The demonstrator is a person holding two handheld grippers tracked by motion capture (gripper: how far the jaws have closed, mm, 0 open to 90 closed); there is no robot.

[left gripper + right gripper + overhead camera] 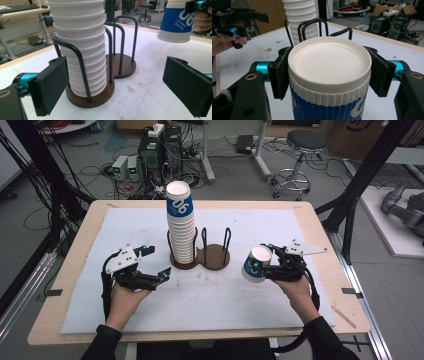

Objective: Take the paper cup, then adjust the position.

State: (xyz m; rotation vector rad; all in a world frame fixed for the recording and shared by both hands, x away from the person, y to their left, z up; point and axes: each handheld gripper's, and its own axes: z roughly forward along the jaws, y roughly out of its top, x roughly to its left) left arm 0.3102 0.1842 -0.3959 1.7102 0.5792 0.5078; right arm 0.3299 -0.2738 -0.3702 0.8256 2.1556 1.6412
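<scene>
1. The table [75, 265] carries a white mat [280, 227] that covers most of its top. The high view shows bare wood on all 4 sides of the mat, plus floor clutter and a stool [300, 150] beyond the far edge.
2. The holder [212, 257], a dark wooden base with black wire loops, stands mid-mat. The left gripper view shows 2 round bays: the near one filled, the far one bare.
3. The stack [181, 225] of white ribbed cups stands upright in the holder's left bay, as the high view has it, with a blue-banded cup on top. The left gripper view cuts that top off but shows the wires hugging the lower cups.
4. The right gripper [272, 262] is clamped on the cup [256, 264], held tilted above the mat to the right of the holder. The right gripper view shows both pads pressed on the ribbed wall just under the base rim, the recessed bottom facing the camera.
5. The left gripper [156, 262] has its jaws spread wide with nothing between them. It sits left of the holder, with bare mat between.
6. Open mat lies between the 2 grippers in front of the holder.
</scene>
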